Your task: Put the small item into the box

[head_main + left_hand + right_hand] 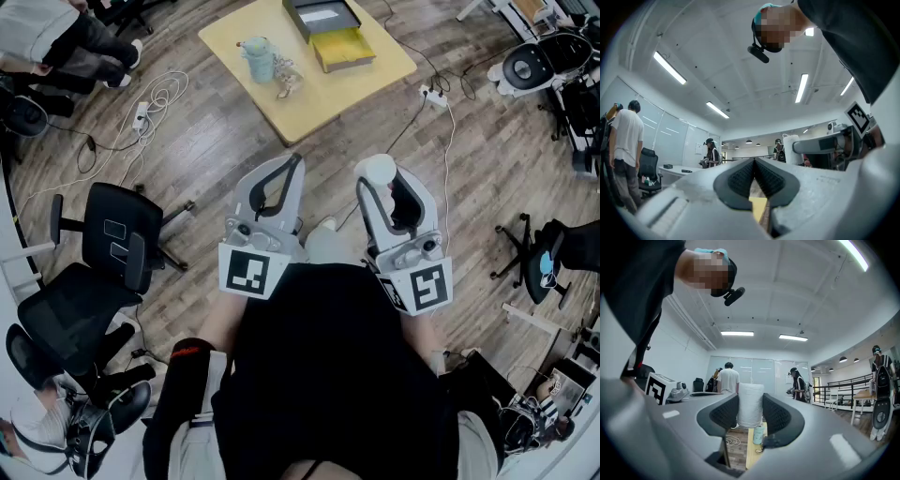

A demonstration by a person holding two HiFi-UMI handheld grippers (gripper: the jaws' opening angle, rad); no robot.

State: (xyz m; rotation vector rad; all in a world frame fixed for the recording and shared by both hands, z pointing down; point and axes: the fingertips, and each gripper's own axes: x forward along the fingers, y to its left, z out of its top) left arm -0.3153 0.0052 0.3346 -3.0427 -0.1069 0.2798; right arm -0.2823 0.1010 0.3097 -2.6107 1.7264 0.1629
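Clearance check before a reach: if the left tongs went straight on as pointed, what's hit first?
Nothing close, it seems. The left gripper, tongs shut and empty, aims roughly level; the yellow table lies below that line. Depth beyond is hard to judge.

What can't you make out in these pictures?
Box contents: head view, too small, cut by the top edge.
Object beside the blue cup: head view, too small to name.
Far end of table, right gripper view: hidden behind the white roll in the right hand-held gripper.
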